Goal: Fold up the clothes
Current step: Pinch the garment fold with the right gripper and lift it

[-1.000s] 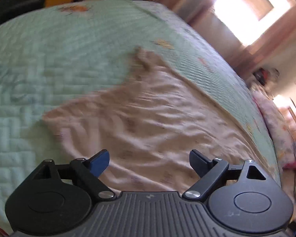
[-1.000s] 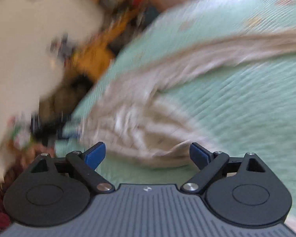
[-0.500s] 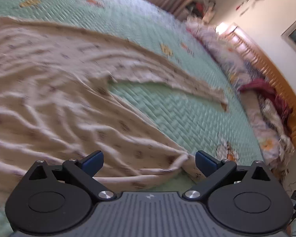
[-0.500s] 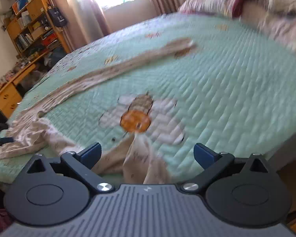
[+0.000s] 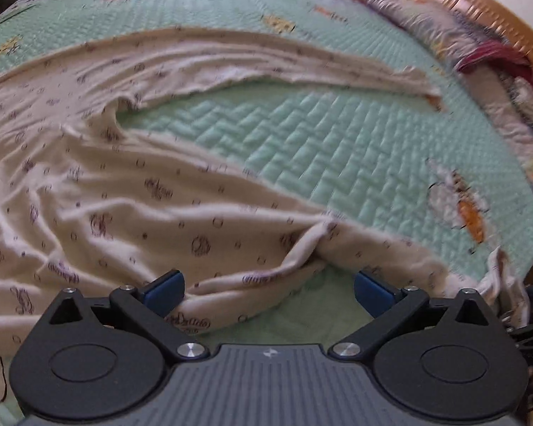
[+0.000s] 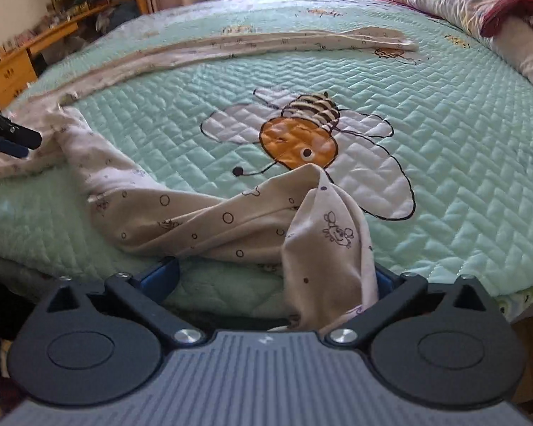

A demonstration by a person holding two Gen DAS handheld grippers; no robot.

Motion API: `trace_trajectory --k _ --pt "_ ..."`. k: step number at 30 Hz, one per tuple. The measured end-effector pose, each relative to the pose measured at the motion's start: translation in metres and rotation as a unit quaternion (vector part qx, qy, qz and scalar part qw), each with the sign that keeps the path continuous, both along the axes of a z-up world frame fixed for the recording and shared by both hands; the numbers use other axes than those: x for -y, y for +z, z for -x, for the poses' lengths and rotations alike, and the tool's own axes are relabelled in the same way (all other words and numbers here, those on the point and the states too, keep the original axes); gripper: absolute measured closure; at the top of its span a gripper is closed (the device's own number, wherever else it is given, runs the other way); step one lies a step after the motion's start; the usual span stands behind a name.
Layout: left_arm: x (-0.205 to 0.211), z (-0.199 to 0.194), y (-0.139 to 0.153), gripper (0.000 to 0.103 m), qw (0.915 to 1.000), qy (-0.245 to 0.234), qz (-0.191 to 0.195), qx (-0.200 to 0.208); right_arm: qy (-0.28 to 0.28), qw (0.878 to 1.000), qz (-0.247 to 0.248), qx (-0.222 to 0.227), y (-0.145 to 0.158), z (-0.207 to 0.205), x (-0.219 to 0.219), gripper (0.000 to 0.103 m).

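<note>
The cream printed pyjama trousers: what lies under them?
Under the cream printed pyjama trousers lies the mint-green quilted bedspread, visible between their legs. The bedspread directly beneath the fabric is covered and cannot be seen.

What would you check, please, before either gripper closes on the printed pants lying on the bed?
1. Left gripper open: ok, its jaws have just been opening wide.
2. Right gripper open: ok, jaws just opened wide too.
3. Cloth between the left fingers: ok, a raised fold of the pants lies in the gap, unpinched.
4. Cloth between the right fingers: ok, the near leg's end bunches there, against one finger.
5. Far leg laid straight on the quilt: ok.
6. Near leg flat: not ok, twisted and rumpled.
</note>
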State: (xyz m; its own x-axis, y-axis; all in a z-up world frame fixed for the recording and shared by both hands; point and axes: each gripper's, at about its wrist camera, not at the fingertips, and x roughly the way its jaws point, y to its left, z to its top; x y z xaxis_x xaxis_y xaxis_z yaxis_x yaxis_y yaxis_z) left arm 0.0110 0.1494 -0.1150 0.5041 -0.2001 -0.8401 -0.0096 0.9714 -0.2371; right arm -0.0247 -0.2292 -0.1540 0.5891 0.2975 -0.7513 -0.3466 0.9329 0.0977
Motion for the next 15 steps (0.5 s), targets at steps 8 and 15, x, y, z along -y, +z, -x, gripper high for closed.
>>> trace_trajectory --k 8,15 --pt "0.017 -0.004 -0.017 0.001 0.9978 -0.005 -0.064 -0.017 -0.003 1.0 -0.024 -0.016 0.031 -0.014 0.008 0.04" --pt "0.028 -0.005 -0.022 0.001 0.9952 -0.003 -0.096 -0.015 0.035 0.998 0.017 0.041 0.056 -0.043 -0.005 0.093"
